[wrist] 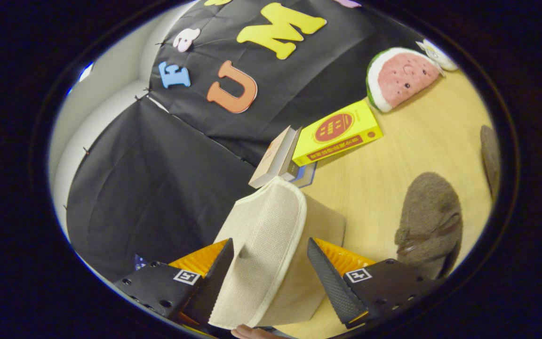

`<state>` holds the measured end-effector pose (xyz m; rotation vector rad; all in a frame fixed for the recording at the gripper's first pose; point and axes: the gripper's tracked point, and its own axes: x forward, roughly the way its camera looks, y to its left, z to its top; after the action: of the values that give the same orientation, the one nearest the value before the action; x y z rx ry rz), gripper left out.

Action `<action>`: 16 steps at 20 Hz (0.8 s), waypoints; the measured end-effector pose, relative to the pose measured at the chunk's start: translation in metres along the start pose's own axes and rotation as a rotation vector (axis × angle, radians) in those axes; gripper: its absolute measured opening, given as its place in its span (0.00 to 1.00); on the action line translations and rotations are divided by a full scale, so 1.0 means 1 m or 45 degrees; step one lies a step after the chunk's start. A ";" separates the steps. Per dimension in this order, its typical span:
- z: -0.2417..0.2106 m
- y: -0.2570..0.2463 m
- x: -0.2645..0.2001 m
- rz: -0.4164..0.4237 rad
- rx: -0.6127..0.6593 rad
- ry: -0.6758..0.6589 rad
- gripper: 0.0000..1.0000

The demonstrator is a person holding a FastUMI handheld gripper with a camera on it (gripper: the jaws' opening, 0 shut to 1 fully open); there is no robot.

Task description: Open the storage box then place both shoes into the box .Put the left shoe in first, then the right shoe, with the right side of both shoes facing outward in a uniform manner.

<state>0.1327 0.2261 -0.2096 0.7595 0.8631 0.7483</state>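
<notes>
Gripper (268, 278) with fingers spread apart, straddling but not clearly pressing the raised beige lid (264, 245) of the storage box (325, 221), whose long axis runs toward twelve o'clock; one brown shoe (433, 221) lies at two o'clock beside the box.

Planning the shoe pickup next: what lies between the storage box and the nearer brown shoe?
Bare wooden table in the gripper view; box and shoe stand apart. The claw straddles the box lid.

yellow book (339, 133): red round emblem, text too small to read | tool (268, 278): square marker tags
</notes>
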 end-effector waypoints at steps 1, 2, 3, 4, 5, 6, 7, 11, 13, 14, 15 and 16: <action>-0.002 -0.004 0.004 0.008 0.047 0.015 0.95; -0.005 -0.006 0.008 0.041 0.102 0.032 0.96; -0.009 -0.005 0.011 0.063 0.150 0.062 0.96; -0.010 -0.001 0.010 0.097 0.202 0.074 0.96; -0.007 -0.001 0.010 0.084 0.232 0.071 0.91; -0.006 -0.001 0.010 0.073 0.230 0.074 0.85; -0.008 0.000 0.009 0.046 0.214 0.081 0.80; -0.008 0.004 0.002 -0.091 0.144 0.116 0.64; -0.006 0.004 -0.001 -0.153 0.124 0.122 0.61; -0.006 0.005 -0.005 -0.182 0.117 0.121 0.59; -0.005 0.006 -0.007 -0.207 0.118 0.118 0.58; -0.004 0.007 -0.009 -0.221 0.123 0.117 0.57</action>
<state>0.1237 0.2232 -0.2020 0.7295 1.0409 0.5941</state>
